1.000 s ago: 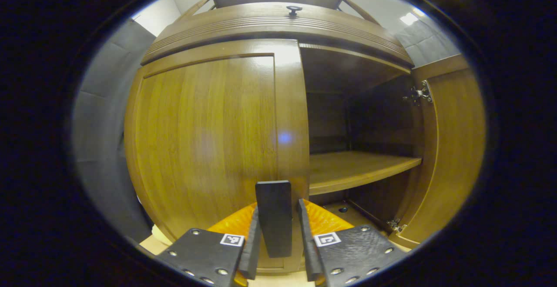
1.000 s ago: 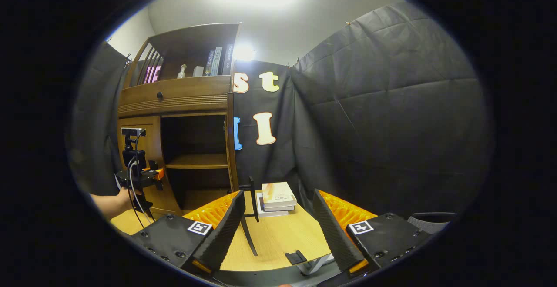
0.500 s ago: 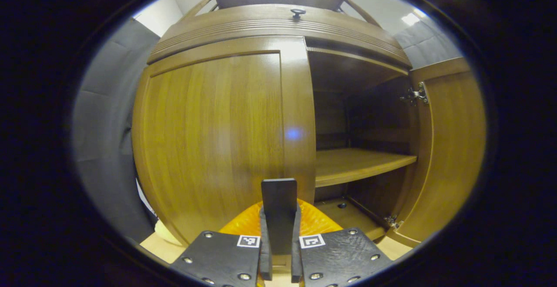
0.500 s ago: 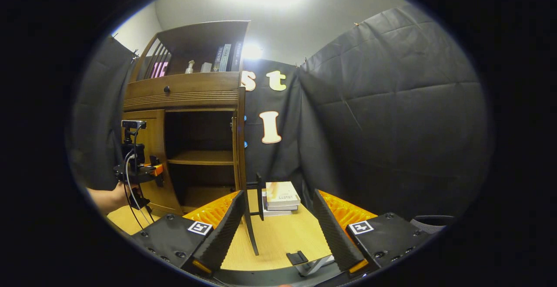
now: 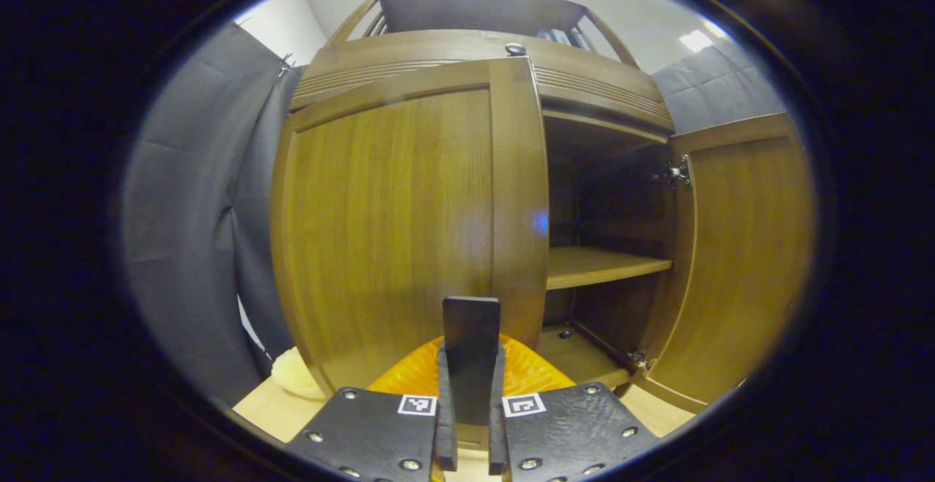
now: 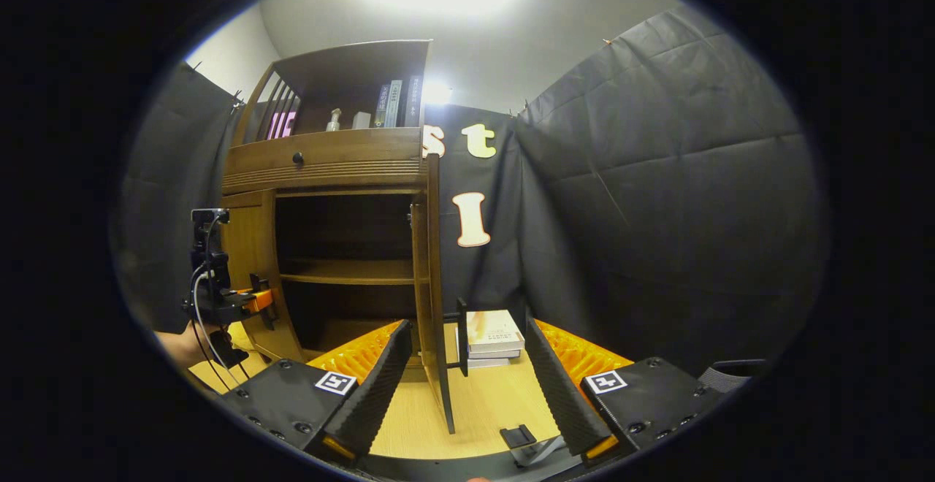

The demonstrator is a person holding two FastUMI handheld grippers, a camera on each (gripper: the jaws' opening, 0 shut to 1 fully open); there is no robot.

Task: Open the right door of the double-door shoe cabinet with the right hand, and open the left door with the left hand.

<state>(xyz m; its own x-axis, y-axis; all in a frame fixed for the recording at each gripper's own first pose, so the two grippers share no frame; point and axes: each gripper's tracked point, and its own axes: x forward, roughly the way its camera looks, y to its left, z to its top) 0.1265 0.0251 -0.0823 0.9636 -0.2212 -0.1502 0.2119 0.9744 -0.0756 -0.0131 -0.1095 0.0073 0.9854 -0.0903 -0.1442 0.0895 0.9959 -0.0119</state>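
Note:
The brown wooden shoe cabinet (image 6: 325, 164) stands on a pale wooden surface. In the left gripper view its left door (image 5: 391, 226) stands slightly out from the frame, and my left gripper (image 5: 471, 423) is shut on that door's flat black handle (image 5: 471, 336). The right door (image 5: 738, 263) is swung wide open, showing a dark inside with one shelf (image 5: 603, 264). In the right gripper view the right door (image 6: 433, 285) is seen edge-on with its black handle (image 6: 462, 336). My right gripper (image 6: 464, 387) is open, drawn back from the door, nothing between its fingers. The left gripper (image 6: 226, 299) shows there, held by a hand.
A stack of books (image 6: 493, 336) lies on the pale surface right of the open door. Books and small items stand on the cabinet's top shelf (image 6: 365, 106). A black clip (image 6: 517, 436) lies near my right gripper. Black cloth (image 6: 657, 197) walls the booth.
My left gripper closed on the left door's handle, and that door has begun swinging outward. My right gripper has stayed open, its view turning a little toward the open right door.

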